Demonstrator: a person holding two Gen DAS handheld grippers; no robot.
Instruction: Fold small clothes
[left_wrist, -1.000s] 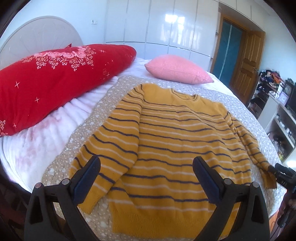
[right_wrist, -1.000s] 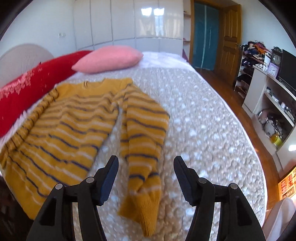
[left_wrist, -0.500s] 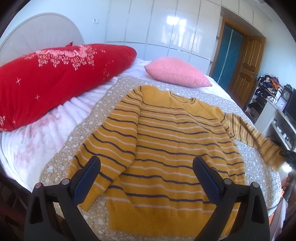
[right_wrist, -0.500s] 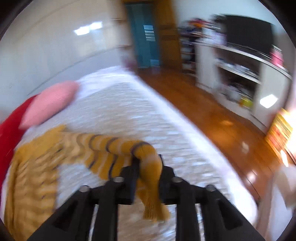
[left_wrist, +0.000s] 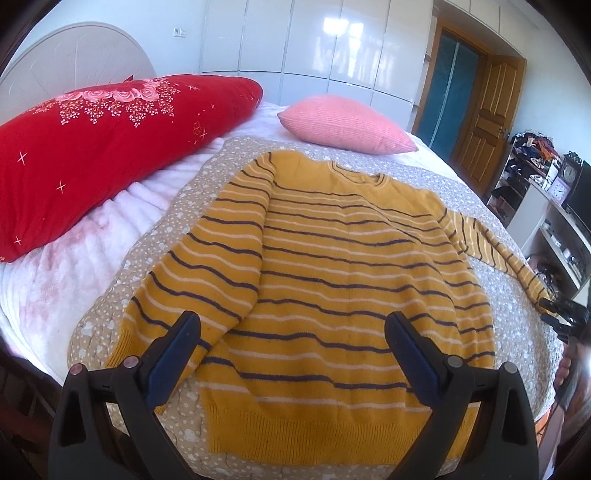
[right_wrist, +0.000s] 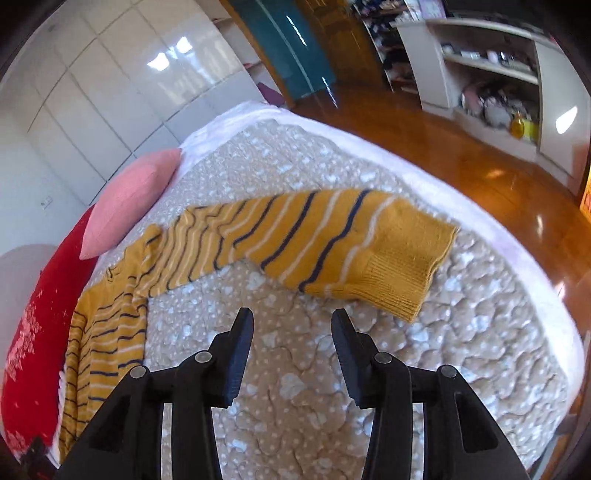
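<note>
A yellow striped sweater (left_wrist: 354, 266) is lying flat, front up, on the beige dotted quilt (left_wrist: 110, 314) of a bed, its neckline pointing toward 12 o'clock in the left wrist view and its ribbed hem toward 6 o'clock. One sleeve (left_wrist: 207, 258) is lying folded along the body at 9 o'clock; the other sleeve (right_wrist: 325, 236) is stretching out sideways toward 3 o'clock, its ribbed cuff (right_wrist: 402, 258) resting on the quilt near the bed's edge.

The left gripper (left_wrist: 291, 343) is hovering over the hem with its jaws standing wide and nothing between them. The right gripper (right_wrist: 291, 339) is pointing down at bare quilt just short of the cuff; its jaws have just been opening, are standing partly apart, and are gripping nothing.

A red floral pillow (left_wrist: 110, 147) is sitting at 10 o'clock and a pink pillow (left_wrist: 343, 123) at 12 o'clock.
</note>
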